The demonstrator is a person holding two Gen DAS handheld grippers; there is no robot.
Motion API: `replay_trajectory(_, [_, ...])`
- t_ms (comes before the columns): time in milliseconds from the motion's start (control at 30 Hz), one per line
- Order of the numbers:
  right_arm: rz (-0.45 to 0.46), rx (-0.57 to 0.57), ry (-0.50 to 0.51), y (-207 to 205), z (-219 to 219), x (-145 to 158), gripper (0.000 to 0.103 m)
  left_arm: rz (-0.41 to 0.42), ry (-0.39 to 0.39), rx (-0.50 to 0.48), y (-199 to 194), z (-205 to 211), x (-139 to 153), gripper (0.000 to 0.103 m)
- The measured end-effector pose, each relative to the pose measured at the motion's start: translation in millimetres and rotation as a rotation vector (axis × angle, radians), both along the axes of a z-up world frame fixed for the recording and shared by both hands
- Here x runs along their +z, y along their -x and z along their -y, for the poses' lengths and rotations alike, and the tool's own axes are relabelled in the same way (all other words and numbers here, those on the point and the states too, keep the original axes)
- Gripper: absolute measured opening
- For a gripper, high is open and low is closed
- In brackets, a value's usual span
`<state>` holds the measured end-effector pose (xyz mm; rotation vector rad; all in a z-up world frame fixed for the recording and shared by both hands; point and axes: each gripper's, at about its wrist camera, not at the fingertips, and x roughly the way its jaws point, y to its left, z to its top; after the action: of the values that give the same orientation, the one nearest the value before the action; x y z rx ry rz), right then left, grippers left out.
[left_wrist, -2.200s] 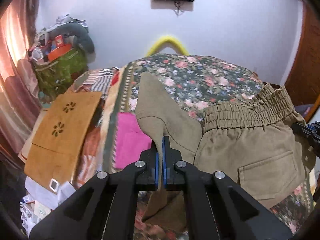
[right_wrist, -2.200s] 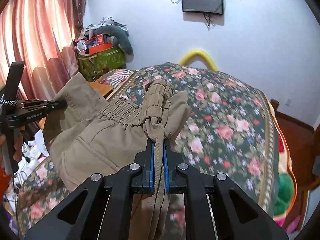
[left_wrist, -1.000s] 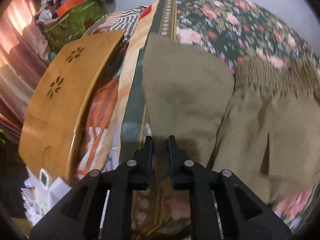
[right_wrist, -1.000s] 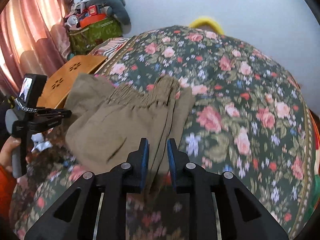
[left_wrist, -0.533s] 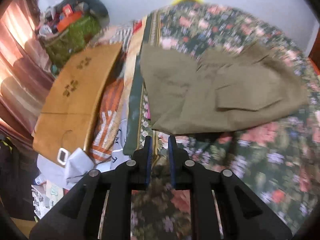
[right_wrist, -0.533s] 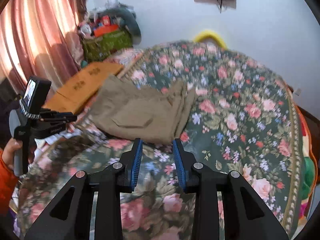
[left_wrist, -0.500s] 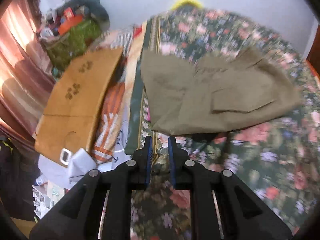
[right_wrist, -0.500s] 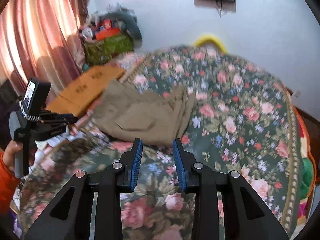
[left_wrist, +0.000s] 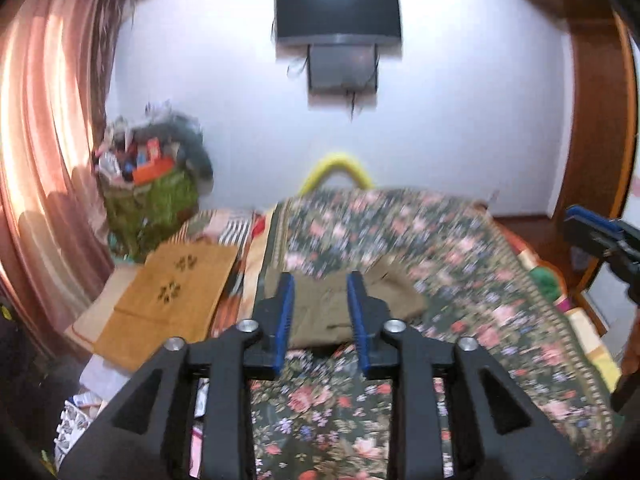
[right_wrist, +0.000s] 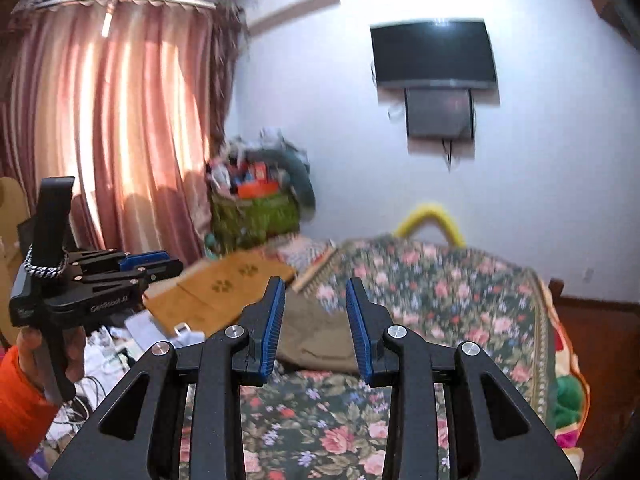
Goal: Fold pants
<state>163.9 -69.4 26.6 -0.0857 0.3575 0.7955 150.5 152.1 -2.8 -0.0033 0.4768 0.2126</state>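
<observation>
The olive-khaki pants (left_wrist: 320, 312) lie folded in a flat bundle on the floral bedspread (left_wrist: 460, 280), near its left edge. They also show in the right wrist view (right_wrist: 316, 340). My left gripper (left_wrist: 320, 320) is open and empty, held back and above the bed, with the pants seen between its blue pads. My right gripper (right_wrist: 315, 328) is open and empty, also well back from the pants. The left gripper shows in the right wrist view (right_wrist: 152, 266), held in a hand. The right gripper's tip shows at the left wrist view's right edge (left_wrist: 592, 232).
A wooden folding board (left_wrist: 168, 296) leans beside the bed's left side, over papers and clutter on the floor (right_wrist: 120, 352). A green bag stuffed with items (left_wrist: 148, 200) stands by the pink curtain (right_wrist: 100, 140). A TV (left_wrist: 338, 12) hangs on the far wall.
Both grippers let go of the pants, which now lie folded on the bed. Both have opened wide, pulled back and lifted away from the bed.
</observation>
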Motion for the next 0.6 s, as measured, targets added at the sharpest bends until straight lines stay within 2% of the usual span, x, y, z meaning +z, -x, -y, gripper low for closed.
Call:
replay_trajectory(67, [0.033,0.007,-0.024,17,5,9,0.032,0.05,-0.015,-0.014,22,14,12,0.037])
replay_trajectory(167, [0.096,0.007,-0.046,42,10,20,0.037,0.117,-0.017,-0.038,55,32,26,0.049])
replay_trajectory(233, [0.114,0.007,-0.062,53,14,23,0.039,0.159,-0.02,-0.038,73,40,34,0.052])
replay_trajectory(333, [0.118,0.002,-0.089,60,18,23,0.05,0.198,-0.011,-0.04,90,46,41,0.064])
replay_trajectory(400, [0.131,-0.012,-0.095,67,19,23,0.062,0.226,0.005,-0.04,101,49,45,0.079])
replay_trajectory(433, [0.137,-0.018,-0.094,70,23,24,0.065,0.237,0.012,-0.041,105,49,47,0.081])
replay_trajectory(500, [0.15,-0.039,-0.094,74,24,25,0.082,0.254,0.017,-0.038,113,52,49,0.089])
replay_trajectory(533, [0.153,-0.053,-0.1,75,25,25,0.087,0.262,0.017,-0.034,116,54,50,0.091])
replay_trajectory(600, [0.159,-0.077,-0.108,75,27,26,0.102,0.277,0.017,-0.022,120,54,49,0.102])
